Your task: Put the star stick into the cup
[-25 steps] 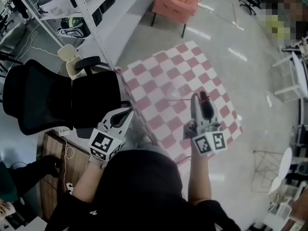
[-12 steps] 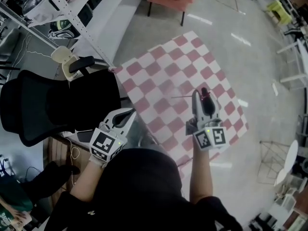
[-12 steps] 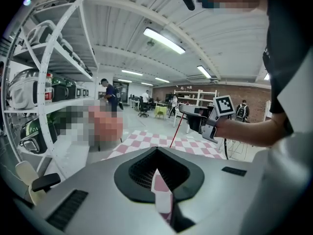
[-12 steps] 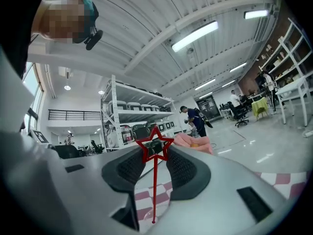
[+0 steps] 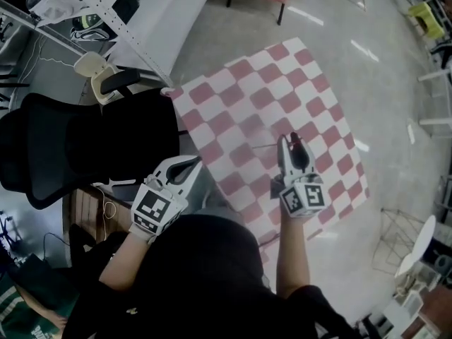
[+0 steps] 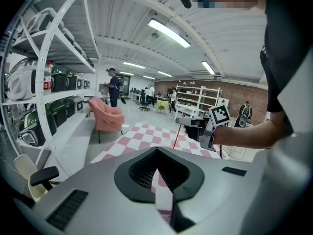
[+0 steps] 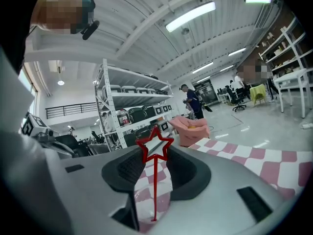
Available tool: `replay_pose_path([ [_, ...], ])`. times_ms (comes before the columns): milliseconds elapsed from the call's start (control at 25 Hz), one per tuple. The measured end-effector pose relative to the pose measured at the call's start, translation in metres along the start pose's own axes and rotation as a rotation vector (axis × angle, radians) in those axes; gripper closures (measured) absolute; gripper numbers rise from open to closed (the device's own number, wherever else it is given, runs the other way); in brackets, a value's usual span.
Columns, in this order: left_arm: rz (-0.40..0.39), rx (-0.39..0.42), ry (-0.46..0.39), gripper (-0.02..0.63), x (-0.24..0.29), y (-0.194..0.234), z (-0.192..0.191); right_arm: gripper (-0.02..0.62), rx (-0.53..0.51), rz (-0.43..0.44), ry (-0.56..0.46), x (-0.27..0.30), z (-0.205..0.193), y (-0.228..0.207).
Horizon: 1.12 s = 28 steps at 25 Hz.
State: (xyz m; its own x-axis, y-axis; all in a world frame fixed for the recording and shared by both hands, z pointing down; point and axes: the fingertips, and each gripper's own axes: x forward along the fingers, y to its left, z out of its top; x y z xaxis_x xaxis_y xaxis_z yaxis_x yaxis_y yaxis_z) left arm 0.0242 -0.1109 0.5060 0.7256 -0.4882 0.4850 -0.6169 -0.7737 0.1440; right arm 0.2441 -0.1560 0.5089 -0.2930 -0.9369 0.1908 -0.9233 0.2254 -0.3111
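1. Right gripper (image 5: 289,147). Held over the checkered mat (image 5: 275,97), above its near half. Jaws drawn in to a narrow slot and clamped on the star stick; marker cube at the rear, toward the person.
2. Star stick (image 7: 154,190). Red, thin shaft with an outlined star at the top. The lower end of the shaft is pinched between the right gripper's jaws and the star rises past the jaw tips. It is carried in the air over the mat, touching nothing else (in the head view it shows only as a faint line off the gripper's tip).
3. Left gripper (image 6: 157,153). Held just off the mat's near left edge. Jaw tips brought together, a sliver of mat showing through the slit behind them; nothing gripped.
4. Checkered mat. Red and white squares, lying flat on the grey floor.
5. Office chair (image 5: 85,140). Black, standing at the mat's left corner.
6. Armchair (image 6: 107,119). Pink, just beyond the mat's far edge.
7. Shelving rack (image 7: 132,98). White, loaded, along the left of the mat, past the office chair.
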Motion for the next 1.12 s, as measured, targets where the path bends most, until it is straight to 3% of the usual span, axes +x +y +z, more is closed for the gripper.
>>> replay_pose_path([
  [560,0.022,-0.031,0.033,0.565,0.006,0.004,-0.014,0.451,0.023,-0.004,0.071,0.021,-0.024,-0.025],
  [840,0.037,-0.041,0.034,0.566,0.002,0.007,-0.017,0.362,0.043,-0.027,0.102,0.028,-0.033,-0.032],
  [1120,0.038,-0.041,0.022,0.565,-0.002,0.006,-0.017,0.343,0.046,-0.028,0.122,0.025,-0.038,-0.028],
])
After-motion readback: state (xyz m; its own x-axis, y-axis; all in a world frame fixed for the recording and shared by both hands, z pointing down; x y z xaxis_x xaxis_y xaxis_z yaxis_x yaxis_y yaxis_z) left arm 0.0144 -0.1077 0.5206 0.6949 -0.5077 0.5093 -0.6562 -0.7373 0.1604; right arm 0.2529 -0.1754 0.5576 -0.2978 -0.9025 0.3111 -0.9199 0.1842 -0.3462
